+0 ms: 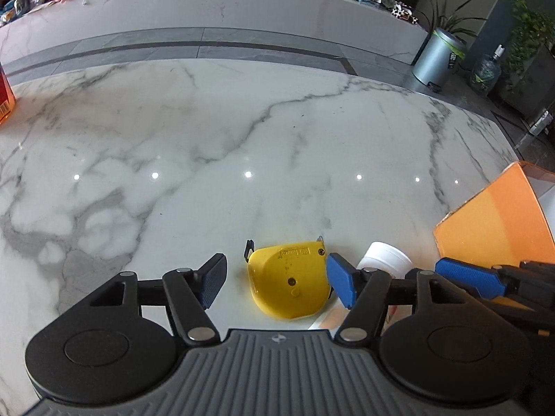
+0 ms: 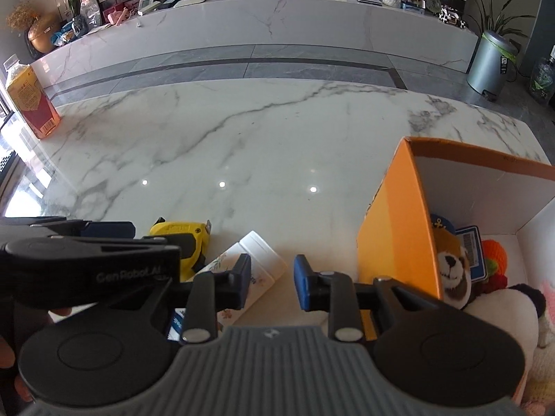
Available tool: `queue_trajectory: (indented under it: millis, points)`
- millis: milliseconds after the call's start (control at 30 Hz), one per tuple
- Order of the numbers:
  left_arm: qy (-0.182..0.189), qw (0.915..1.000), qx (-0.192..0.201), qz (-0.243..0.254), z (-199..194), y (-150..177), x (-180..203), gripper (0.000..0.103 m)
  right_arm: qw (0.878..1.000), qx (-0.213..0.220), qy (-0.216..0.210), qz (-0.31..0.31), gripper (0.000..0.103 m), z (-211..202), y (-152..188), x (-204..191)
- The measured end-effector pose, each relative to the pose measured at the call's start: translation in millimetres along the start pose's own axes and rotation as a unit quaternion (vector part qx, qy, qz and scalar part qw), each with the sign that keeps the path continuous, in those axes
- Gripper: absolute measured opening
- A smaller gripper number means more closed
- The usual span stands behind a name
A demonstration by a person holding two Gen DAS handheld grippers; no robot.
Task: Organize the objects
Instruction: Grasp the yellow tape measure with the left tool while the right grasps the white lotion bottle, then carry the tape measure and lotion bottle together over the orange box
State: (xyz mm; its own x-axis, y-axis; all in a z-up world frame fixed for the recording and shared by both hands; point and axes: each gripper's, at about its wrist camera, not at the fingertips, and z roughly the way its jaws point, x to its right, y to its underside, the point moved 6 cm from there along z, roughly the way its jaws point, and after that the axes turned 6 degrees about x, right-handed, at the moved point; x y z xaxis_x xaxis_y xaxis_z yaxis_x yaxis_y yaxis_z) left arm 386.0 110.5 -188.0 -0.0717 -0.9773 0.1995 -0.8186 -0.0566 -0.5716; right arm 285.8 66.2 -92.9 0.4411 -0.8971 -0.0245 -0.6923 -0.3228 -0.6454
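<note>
A yellow tape measure (image 1: 288,280) lies flat on the white marble table (image 1: 208,159), between the fingers of my left gripper (image 1: 277,284). The jaws stand wide: the right pad is at the case's edge and the left pad is clear of it. Just to its right lies a white bottle (image 2: 258,260) with a flower print, on its side. My right gripper (image 2: 272,284) hovers over the bottle, narrowly open, its left finger crossing the body and gripping nothing. An orange cardboard box (image 2: 395,228) stands at the right.
The box holds a fox plush (image 2: 451,267), an orange knitted item (image 2: 496,253) and a white plush (image 2: 503,312). A bottle of orange drink (image 2: 31,100) stands at the table's far left. Beyond the table edge are a grey floor and a long marble bench.
</note>
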Motion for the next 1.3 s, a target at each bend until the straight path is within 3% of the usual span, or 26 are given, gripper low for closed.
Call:
queue_trajectory:
  millis: [133, 233, 267, 500, 633, 867, 933, 1067, 1300]
  points:
    - [-0.015, 0.9998, -0.008, 0.007, 8, -1, 8, 0.079, 1.0, -0.014, -0.01, -0.003, 0.025, 4, 0, -1]
    - [-0.029, 0.9993, -0.01, 0.023, 6, 3, 10, 0.07, 0.999, -0.024, -0.02, 0.011, 0.029, 6, 4, -2]
    - [-0.025, 0.9994, -0.012, 0.022, 4, 4, 8, 0.064, 0.999, -0.029, -0.026, 0.02, 0.033, 7, 6, -2]
    - [-0.023, 0.9995, -0.02, 0.004, -17, 17, -24, 0.063, 0.997, -0.04, -0.044, 0.055, 0.063, 11, 22, -12]
    - [-0.035, 0.9992, -0.014, -0.011, -33, 28, -49, 0.063, 0.997, -0.036, -0.045, 0.046, 0.063, 14, 27, -21]
    - [-0.042, 0.999, -0.011, 0.002, -48, 41, -59, 0.063, 0.992, -0.037, -0.016, 0.116, 0.07, 28, 17, -10]
    - [-0.046, 0.9989, -0.01, 0.001, -48, 41, -59, 0.063, 0.995, -0.032, 0.0, 0.099, 0.07, 32, 16, -18]
    - [-0.043, 0.999, -0.01, -0.003, -52, 47, -58, 0.063, 1.0, -0.022, 0.019, 0.002, 0.068, 33, 22, -42]
    - [-0.039, 0.999, -0.019, -0.006, -63, 65, -49, 0.063, 0.996, -0.035, -0.042, -0.072, 0.056, 9, 46, -52]
